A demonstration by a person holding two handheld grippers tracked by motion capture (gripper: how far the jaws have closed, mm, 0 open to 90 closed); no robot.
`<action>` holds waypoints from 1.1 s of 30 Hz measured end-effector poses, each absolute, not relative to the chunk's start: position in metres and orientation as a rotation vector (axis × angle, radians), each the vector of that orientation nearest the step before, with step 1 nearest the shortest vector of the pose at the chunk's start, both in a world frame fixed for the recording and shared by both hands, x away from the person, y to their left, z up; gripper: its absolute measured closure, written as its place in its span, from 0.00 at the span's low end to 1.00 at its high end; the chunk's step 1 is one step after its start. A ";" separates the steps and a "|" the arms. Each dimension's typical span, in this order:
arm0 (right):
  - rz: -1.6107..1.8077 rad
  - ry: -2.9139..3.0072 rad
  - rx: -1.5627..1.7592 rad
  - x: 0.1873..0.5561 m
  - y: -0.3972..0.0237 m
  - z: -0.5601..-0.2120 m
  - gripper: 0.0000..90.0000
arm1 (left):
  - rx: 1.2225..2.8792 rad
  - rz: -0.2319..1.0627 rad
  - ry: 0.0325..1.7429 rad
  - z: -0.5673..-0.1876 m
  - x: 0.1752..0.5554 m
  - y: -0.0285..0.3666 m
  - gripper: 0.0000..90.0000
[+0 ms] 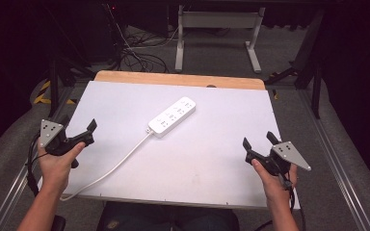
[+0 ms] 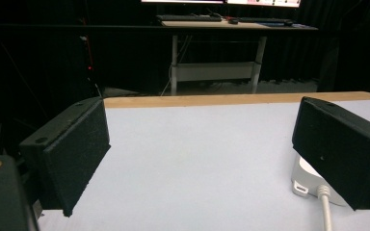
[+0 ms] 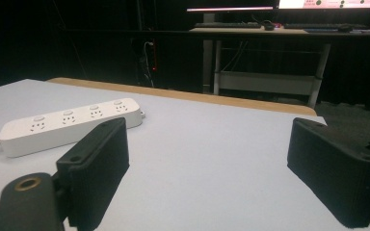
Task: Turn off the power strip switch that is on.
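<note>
Even overhead light falls on the white worktop (image 1: 197, 159), which reads bright and nearly shadowless from the high view, while the surrounding room sinks into near-black. Thin strips of glare mark lit monitors (image 3: 289, 6) along the top edge of both gripper views. All three pictures are soft and grainy, and the close black tongs (image 2: 202, 159) show little surface detail.

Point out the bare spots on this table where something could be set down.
Widest free patch: the white tabletop between the power strip and the right gripper. The far-left corner beyond the left gripper is bare too. Crowded: the middle, where the strip lies, and the diagonal its cord takes to the near-left edge.
</note>
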State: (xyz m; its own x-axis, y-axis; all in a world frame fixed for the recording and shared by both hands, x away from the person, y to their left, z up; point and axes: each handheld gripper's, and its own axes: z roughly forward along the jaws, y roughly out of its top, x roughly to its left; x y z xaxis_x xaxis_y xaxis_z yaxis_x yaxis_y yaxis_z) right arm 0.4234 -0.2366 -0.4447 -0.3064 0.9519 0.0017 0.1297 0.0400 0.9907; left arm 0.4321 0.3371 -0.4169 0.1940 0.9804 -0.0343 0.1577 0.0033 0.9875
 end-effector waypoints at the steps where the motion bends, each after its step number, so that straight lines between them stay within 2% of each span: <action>1: 1.352 1.551 1.130 0.423 -0.237 -0.445 0.17 | 1.401 0.970 1.179 -0.417 0.432 0.337 0.07; 33: 1.343 1.543 1.132 0.419 -0.239 -0.445 0.17 | 1.410 0.944 1.175 -0.419 0.437 0.335 0.09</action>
State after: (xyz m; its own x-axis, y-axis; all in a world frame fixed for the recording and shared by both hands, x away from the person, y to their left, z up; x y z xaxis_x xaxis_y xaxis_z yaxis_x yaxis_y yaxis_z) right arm 0.4195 -0.2390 -0.4447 -0.2968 0.9549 -0.0035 0.1281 0.0435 0.9908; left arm 0.4367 0.3352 -0.4188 0.2141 0.9760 -0.0407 0.1704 0.0037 0.9854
